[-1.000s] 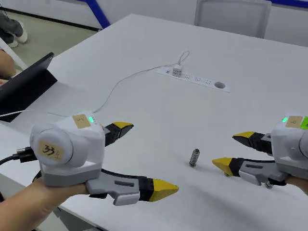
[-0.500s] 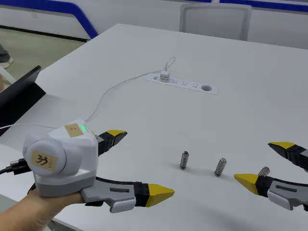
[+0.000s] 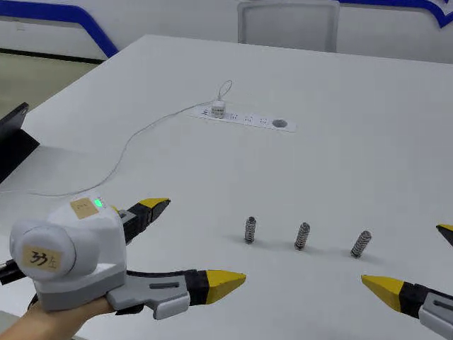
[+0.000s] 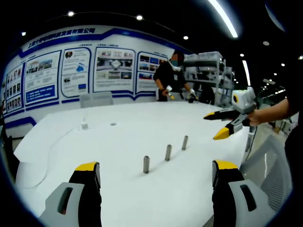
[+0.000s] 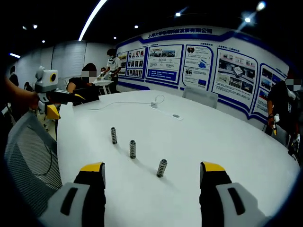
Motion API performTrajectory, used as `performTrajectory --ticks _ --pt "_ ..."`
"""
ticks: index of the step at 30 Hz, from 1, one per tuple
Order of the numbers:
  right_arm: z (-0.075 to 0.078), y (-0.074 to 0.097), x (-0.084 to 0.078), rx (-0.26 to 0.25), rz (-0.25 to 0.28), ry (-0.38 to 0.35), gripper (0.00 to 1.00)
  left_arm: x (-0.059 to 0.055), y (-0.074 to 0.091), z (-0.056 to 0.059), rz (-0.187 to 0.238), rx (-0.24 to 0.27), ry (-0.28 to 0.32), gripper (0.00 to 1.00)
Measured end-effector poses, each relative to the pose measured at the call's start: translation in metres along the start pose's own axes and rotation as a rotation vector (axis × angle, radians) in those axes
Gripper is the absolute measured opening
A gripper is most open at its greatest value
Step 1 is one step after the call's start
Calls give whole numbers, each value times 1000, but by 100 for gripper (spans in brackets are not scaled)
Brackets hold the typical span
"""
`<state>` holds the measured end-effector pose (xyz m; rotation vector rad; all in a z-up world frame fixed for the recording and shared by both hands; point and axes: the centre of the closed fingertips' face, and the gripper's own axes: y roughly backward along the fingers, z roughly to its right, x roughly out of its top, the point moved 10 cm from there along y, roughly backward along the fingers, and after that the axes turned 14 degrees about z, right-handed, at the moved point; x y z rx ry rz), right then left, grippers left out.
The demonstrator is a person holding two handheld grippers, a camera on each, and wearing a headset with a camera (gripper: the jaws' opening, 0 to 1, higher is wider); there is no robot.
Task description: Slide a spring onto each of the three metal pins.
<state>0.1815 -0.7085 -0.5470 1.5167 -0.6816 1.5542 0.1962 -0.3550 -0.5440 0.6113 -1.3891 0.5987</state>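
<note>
Steel springs (image 3: 302, 236) upright in row, between left claw (image 3: 199, 241), right claw (image 3: 408, 255), untouched

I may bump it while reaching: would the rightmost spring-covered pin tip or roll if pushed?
Probably tips easily: the rightmost spring stands tall and thin on a small base and seems to lean. Once down it would likely roll, being round, on the smooth white table. It looks small, so probably light.
</note>
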Motion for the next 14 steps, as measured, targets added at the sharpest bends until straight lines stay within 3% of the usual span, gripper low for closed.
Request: performTrajectory --ticks 6,11,14 --pt "4 12 -4 -36 46 -61 87 -2 2 0 -10 -5 -4 100" --pt "8 18 -11 -66 28 -73 90 -1 3 -3 -9 -1 -15 100" --pt "9 21 -15 -111 20 -92 92 -2 2 -5 -18 7 -31 100"
